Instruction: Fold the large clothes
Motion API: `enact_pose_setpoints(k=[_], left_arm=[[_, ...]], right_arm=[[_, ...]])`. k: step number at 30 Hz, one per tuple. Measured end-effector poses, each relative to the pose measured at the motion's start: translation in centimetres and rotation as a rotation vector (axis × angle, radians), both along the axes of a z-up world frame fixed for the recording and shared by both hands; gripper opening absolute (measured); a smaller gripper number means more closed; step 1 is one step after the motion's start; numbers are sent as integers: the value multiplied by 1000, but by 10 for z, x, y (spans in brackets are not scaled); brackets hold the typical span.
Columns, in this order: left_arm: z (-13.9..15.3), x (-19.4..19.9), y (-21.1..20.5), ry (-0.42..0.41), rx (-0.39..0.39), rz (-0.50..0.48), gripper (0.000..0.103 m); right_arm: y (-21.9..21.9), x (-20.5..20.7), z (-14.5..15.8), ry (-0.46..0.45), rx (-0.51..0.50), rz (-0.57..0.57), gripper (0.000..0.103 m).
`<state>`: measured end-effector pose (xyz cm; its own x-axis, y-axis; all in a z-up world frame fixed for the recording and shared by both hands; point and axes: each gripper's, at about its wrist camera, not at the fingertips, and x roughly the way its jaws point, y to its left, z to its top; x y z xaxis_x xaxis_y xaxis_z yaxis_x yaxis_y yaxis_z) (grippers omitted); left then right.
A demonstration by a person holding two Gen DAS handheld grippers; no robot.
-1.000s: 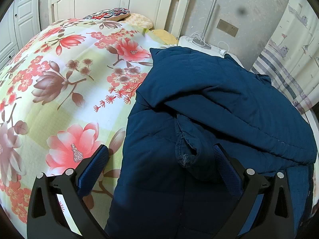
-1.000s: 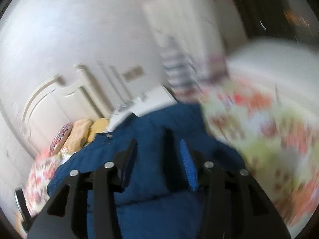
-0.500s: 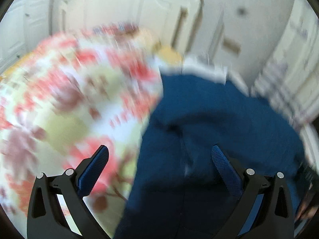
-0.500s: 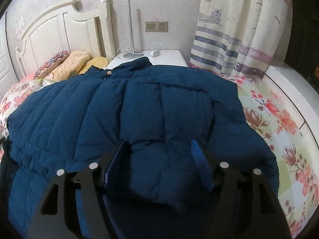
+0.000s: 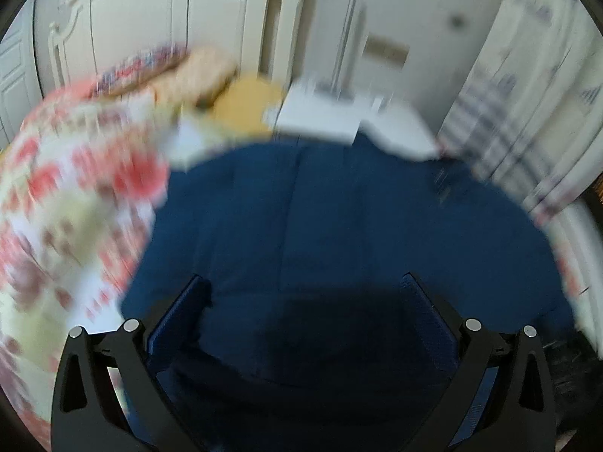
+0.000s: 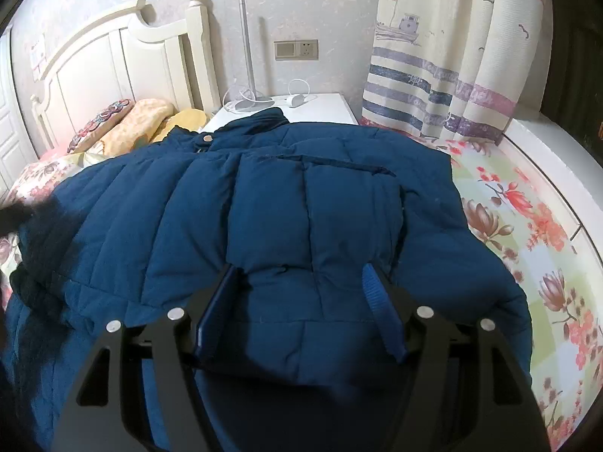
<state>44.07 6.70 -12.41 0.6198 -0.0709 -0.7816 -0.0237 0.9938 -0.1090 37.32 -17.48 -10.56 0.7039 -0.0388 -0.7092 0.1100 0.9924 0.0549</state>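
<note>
right gripper [image 6: 301, 282] is hanging over the near hem of the navy padded jacket [image 6: 264, 207], pointing down at it; its jaws are standing spread, with a puffed panel of the jacket bulging up between the blue pads [image 6: 380, 312]. whether the pads are pressing on the fabric cannot be told from this view. left gripper [image 5: 301, 301] is likewise spread wide above the jacket [image 5: 339, 226], nothing pinched between its pads; the left wrist view is smeared with motion blur, so fine detail is lost.

jacket is lying flat across the bed [image 6: 527, 248] on a floral cover, collar toward the headboard [image 6: 124, 56] and the white nightstand [image 6: 320, 107], quilted panels facing up. it is filling most of the space ahead of both grippers, with the hem nearest the right gripper. floral cover is showing to the right of the jacket in the right wrist view and to the left in the left wrist view. pillows [image 6: 132, 124] are lying beside the collar; a striped curtain [image 6: 444, 56] is hanging beyond the nightstand.
</note>
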Motion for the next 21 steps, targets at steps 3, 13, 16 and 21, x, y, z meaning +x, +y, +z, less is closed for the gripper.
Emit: enact_pose_setpoints(k=[3, 13, 16, 21], left_arm=[[-6, -9, -17, -48, 145, -50, 99], [1, 64, 9, 53, 88, 10, 99], [-8, 67, 7, 40, 110, 5, 99], [28, 23, 0, -83, 19, -2, 99]], right_arm=[[1, 0, -1, 1, 1, 2, 69], [-1, 0, -1, -3, 15, 6, 71], [0, 0, -1, -5, 14, 8, 71], [-1, -2, 1, -20, 26, 5, 71]])
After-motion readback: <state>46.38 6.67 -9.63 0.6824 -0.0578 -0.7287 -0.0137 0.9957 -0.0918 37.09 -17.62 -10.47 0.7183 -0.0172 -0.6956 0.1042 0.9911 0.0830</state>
